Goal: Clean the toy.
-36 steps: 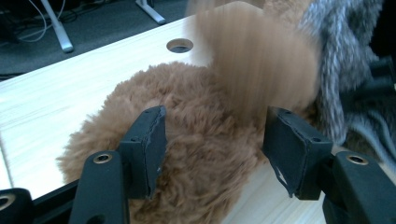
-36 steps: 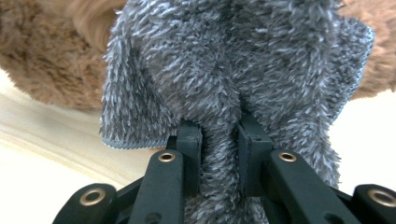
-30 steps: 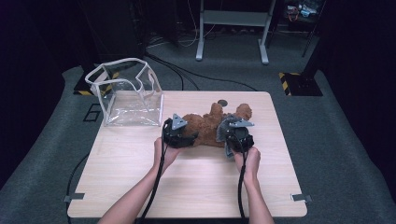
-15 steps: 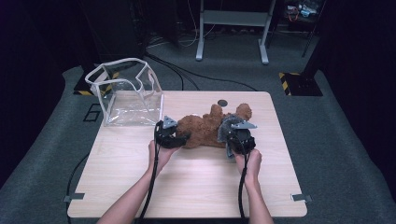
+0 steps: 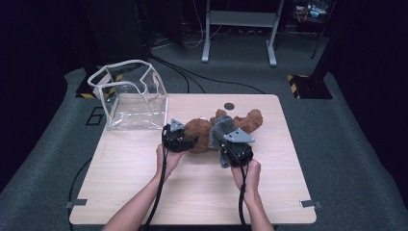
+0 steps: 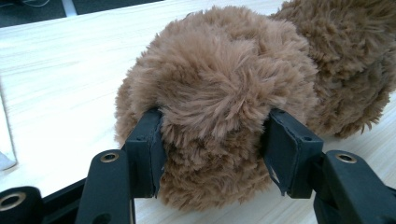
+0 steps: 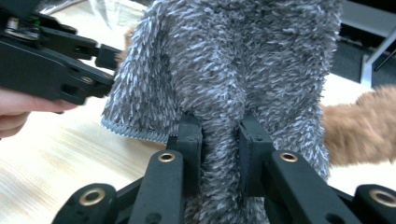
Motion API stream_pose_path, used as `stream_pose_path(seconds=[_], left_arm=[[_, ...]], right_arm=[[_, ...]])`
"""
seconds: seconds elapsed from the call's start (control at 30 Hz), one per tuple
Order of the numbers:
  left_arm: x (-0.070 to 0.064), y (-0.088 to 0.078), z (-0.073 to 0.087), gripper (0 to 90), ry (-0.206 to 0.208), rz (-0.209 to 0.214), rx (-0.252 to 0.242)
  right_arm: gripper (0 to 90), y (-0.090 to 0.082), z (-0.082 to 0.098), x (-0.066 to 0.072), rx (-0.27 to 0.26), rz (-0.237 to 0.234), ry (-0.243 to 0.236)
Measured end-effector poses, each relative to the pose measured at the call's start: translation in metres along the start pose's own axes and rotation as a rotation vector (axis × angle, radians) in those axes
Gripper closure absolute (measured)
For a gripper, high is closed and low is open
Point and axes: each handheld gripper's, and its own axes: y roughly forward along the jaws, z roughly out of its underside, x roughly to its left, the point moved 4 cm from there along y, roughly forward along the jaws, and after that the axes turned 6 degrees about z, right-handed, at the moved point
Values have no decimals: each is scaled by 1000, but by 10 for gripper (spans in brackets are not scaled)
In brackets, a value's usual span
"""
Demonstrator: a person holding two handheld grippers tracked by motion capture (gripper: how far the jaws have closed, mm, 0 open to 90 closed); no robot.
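Both tongs grip: the left tongs [image 6: 212, 149] have just been closing on the brown plush toy [image 5: 202, 132], the right tongs [image 7: 219, 140] pinch its grey cloth [image 7: 243, 70]. Toy lies on the bench [image 5: 192, 192] beside the clear bag [image 5: 132, 98]. Next, seemingly, pull the cloth off.

Grey carpet [image 5: 346, 159] under wooden table [image 5: 192, 192], dark room

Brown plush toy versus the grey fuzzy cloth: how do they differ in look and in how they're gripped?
The brown plush toy is bulky and rounded; the grey fuzzy cloth is thin, with a hemmed edge. The left gripper straddles the toy with jaws wide apart; the right gripper pinches the cloth with jaws nearly together. Both are soft and furry.
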Motion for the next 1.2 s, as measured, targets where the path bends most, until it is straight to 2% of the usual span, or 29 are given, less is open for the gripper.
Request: stream_pose_path(seconds=[0.03,0.13,0.2,0.27,0.33,0.43,0.57,0.63,0.73,0.8,0.87,0.93,0.97,1.03,1.1,1.2], left_arm=[[0,0,0,431,1,0,0],[-2,1,1,439,-1,7,4],[-1,0,1,460,13,8,5],[0,0,3,483,13,10,9],[2,0,3,503,12,15,10],[6,0,5,524,-5,26,9],[8,0,6,532,-6,31,16],[8,0,6,531,-11,35,14],[8,1,6,531,-11,35,15],[8,1,6,532,-10,35,14],[8,1,6,533,-15,37,13],[8,2,6,536,-13,38,13],[8,2,6,536,-12,38,14],[8,1,7,535,-12,36,17],[8,1,7,535,-11,36,20],[9,1,7,535,-6,37,19]], right_arm=[[736,3,-3,5,10,6,-13],[736,20,-8,8,38,30,-46],[736,35,-9,8,65,34,-48],[735,49,-8,8,98,74,-63],[735,58,-5,9,125,90,-55],[736,63,-2,5,142,114,-51],[736,63,-2,-16,148,134,13],[736,62,-2,-24,150,156,30],[732,56,-3,-29,146,164,48],[731,48,-6,-25,121,154,37],[730,41,-11,-13,90,128,6],[730,37,-16,1,70,60,-11],[730,39,-18,7,68,26,-29],[730,45,-19,17,92,20,-45],[730,55,-18,15,117,23,-43],[732,65,-14,3,151,51,3]])
